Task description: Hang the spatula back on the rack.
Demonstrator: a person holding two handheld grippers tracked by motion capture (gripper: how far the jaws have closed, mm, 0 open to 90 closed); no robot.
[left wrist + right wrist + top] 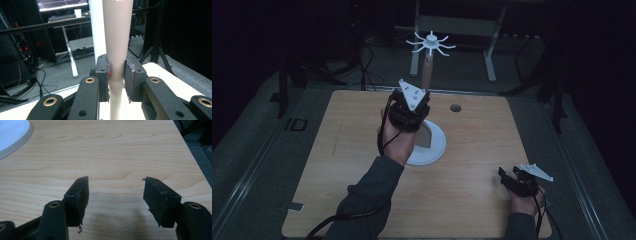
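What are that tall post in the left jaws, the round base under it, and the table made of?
The post looks like matte tan cardboard or wood: a dull, even, glare-free surface; I can't tell which. The round base seems smooth white plastic, with a slight sheen at its rim. The table looks like pale wood or wood-look laminate, with visible grain lines.

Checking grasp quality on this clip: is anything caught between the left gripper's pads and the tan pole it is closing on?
Nothing visible is. In the left gripper view, the left gripper has both pads directly against the tan pole, one on each side. A white post stands just behind the pole, outside the grip.
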